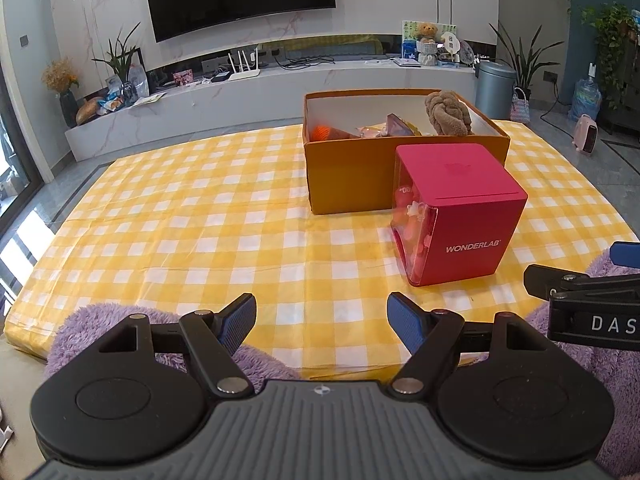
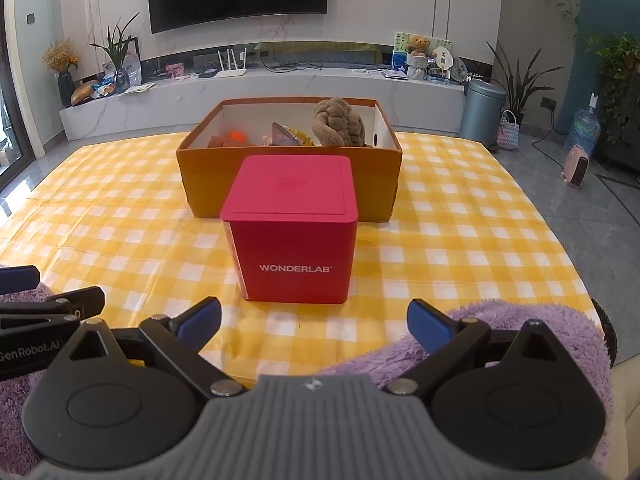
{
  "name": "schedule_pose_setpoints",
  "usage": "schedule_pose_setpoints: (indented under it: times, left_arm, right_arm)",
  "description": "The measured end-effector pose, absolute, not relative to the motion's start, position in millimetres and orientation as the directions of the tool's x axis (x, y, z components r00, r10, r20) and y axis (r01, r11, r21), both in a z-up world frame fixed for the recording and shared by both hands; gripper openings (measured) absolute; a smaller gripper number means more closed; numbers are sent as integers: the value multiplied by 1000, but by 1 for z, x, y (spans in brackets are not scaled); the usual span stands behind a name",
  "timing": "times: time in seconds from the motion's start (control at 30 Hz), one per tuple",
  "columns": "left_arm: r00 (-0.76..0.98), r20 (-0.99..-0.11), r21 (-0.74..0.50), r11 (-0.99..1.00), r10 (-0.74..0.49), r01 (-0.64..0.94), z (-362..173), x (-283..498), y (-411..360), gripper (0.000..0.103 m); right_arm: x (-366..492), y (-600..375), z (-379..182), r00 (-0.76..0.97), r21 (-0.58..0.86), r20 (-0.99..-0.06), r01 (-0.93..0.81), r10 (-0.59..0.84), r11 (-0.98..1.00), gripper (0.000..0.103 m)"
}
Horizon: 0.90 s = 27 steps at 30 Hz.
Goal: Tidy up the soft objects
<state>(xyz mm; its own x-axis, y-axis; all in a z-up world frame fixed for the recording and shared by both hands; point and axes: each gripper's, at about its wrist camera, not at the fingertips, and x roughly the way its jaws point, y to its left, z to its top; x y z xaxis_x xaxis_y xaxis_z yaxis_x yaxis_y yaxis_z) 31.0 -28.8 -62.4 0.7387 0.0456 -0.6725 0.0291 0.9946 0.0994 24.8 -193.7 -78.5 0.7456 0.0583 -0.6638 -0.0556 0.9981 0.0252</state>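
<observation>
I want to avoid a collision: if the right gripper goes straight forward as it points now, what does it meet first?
Most likely the red WONDERLAB box, which stands almost centred ahead of the open right gripper. The orange box is behind it. Depth is hard to judge in the fisheye view.

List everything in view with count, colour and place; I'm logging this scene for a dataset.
Open orange cardboard box: one, orange, far middle of table.
Brown knotted plush toy: one, brown, in the box's right end.
Small orange ball: one, orange, in the box's left part.
Pink WONDERLAB cube box: one, pink, closed, just in front of the orange box.
Yellow-white checked tablecloth: one, covering the table.
Purple fluffy sleeves: purple, at the near edge.
Left gripper: open.
Right gripper: open.
</observation>
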Motion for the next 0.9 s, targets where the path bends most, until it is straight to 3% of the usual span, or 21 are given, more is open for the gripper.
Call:
schedule_pose_setpoints:
  times: [0.9]
  left_arm:
    - [735, -676, 109, 994, 53, 29, -62, 30, -27, 88]
  right_arm:
    - [25, -195, -82, 745, 29, -664, -52, 58, 998, 97]
